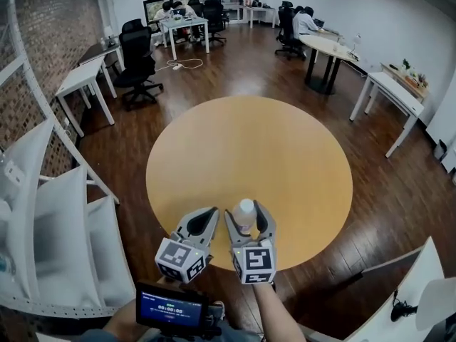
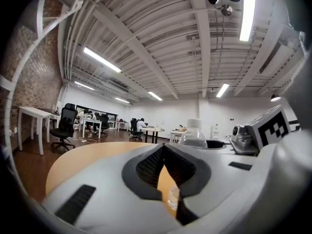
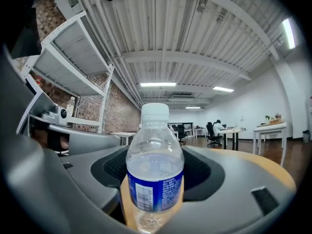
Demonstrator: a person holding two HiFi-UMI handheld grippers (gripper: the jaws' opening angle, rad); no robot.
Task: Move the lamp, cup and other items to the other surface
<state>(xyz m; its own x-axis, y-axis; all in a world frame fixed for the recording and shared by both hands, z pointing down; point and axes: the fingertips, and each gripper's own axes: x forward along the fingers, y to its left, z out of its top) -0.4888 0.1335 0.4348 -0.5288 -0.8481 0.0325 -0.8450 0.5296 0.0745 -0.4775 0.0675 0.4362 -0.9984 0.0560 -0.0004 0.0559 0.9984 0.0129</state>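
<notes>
Looking down, I had the right gripper (image 1: 246,210) clamped on the water bottle (image 3: 155,165), which stood upright just inside the near edge of the round table (image 1: 285,148). The left gripper (image 1: 201,219) sat just beside it, its jaws pressed together and empty. The tabletop spread wide ahead of both. A white shelf rack (image 1: 50,219) stood to my left, apart from the rim.

Open-plan office — white desks (image 1: 84,77), black swivel chairs (image 1: 137,57), seated people (image 1: 306,23).
</notes>
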